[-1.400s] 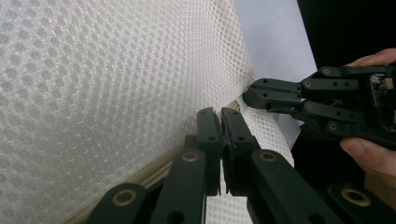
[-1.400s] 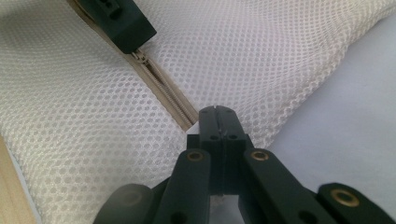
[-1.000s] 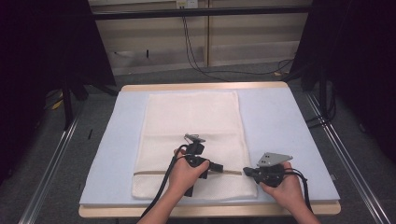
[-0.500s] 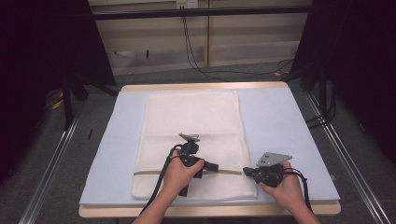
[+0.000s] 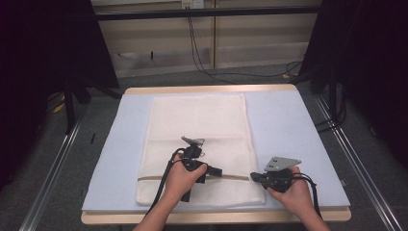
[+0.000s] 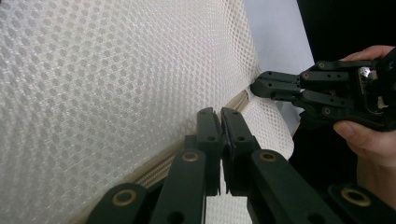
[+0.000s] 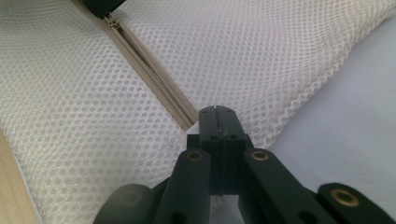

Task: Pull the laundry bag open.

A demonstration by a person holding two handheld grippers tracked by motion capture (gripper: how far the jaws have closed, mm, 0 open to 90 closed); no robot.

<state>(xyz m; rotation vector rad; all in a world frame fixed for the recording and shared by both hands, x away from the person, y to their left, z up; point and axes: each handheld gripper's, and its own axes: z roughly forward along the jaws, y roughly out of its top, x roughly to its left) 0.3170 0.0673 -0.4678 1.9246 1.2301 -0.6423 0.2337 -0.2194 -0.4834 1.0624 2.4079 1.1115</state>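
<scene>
Left gripper (image 6: 219, 135): fingers pinching the zip (image 7: 154, 81) of the mesh bag (image 5: 197, 125).
Right gripper (image 7: 218, 122): fingers pinching the zip's end.
Risk: the mesh may bunch and jam the slider.

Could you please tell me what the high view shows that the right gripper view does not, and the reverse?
The high view alone shows the whole table, the floor, cables on the far wall and both forearms, with the left hand-held gripper on the zip line. The right gripper view alone shows the zip teeth close up and the right hand-held gripper with its jaws pressed together at the zip's end. Both show the white mesh bag and the pale blue mat.
</scene>
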